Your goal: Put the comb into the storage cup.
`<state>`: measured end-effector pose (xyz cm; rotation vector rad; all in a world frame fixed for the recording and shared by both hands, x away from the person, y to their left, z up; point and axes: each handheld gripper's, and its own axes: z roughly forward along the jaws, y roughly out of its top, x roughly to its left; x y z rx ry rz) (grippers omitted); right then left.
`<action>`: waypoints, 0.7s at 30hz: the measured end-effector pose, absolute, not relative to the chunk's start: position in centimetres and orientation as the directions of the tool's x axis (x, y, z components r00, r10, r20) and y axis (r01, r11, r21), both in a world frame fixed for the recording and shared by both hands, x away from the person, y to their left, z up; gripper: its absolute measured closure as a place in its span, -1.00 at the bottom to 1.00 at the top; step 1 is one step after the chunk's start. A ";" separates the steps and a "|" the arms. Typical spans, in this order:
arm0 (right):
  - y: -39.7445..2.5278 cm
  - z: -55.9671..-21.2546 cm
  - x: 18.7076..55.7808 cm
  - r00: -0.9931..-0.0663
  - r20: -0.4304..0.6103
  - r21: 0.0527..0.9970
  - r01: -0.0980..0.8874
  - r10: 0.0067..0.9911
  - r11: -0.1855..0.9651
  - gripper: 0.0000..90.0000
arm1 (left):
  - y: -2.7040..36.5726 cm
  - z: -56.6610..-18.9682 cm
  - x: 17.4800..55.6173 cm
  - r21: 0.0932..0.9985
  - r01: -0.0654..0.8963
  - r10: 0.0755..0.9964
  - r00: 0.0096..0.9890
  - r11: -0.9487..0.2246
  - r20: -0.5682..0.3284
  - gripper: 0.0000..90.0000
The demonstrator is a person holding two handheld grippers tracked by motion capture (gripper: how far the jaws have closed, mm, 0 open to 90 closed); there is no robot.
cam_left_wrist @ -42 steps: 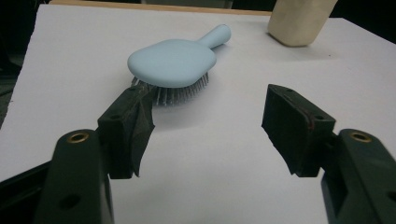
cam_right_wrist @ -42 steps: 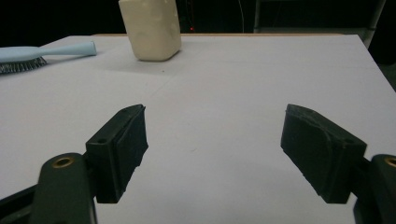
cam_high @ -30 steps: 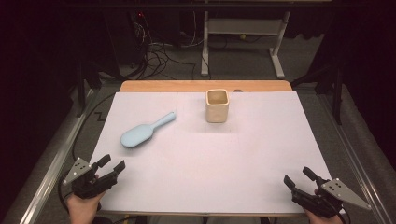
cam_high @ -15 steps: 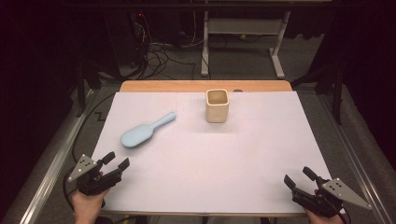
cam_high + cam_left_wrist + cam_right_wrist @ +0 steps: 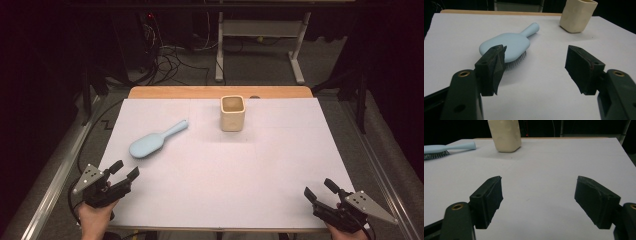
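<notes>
Cream cup [image 5: 232,113] upright, inside unclear; brush [image 5: 156,140] lies apart. Both tools spread: left tool [image 5: 124,173], right tool [image 5: 319,189].

A blue hairbrush [image 5: 156,141] lies left of a cream cup [image 5: 232,113] on the counter [image 5: 225,170]; the left gripper [image 5: 122,174] nearest it seems spread, empty.
</notes>
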<state>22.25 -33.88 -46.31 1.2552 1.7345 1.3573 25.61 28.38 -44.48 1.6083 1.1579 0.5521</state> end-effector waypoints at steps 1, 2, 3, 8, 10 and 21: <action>-33.9 -46.3 22.2 -0.372 0.103 0.948 0.318 0.922 0.023 -0.49 | 28.3 -44.5 25.6 0.912 0.410 0.882 0.428 0.005 -0.197 -0.27; -33.9 -46.3 22.2 -0.372 0.103 0.948 0.318 0.922 0.023 -0.49 | 28.3 -44.5 25.7 0.912 0.411 0.881 0.430 0.007 -0.200 -0.27; -34.0 -46.3 22.3 -0.369 0.112 0.949 0.316 0.923 0.011 -0.49 | 28.2 -44.5 25.8 0.911 0.412 0.880 0.432 0.004 -0.199 -0.26; -33.8 -46.2 22.3 -0.382 0.092 0.949 0.313 0.919 0.035 -0.49 | 27.5 -44.3 26.0 0.915 0.402 0.873 0.456 -0.025 -0.176 -0.26; -33.7 -46.2 22.2 -0.383 0.086 0.950 0.310 0.920 0.040 -0.49 | 27.2 -44.2 26.0 0.917 0.398 0.871 0.460 -0.027 -0.174 -0.26; -33.7 -46.2 22.2 -0.396 0.105 0.953 0.303 0.912 0.022 -0.50 | 25.6 -43.5 27.3 0.929 0.368 0.872 0.464 -0.032 -0.153 -0.27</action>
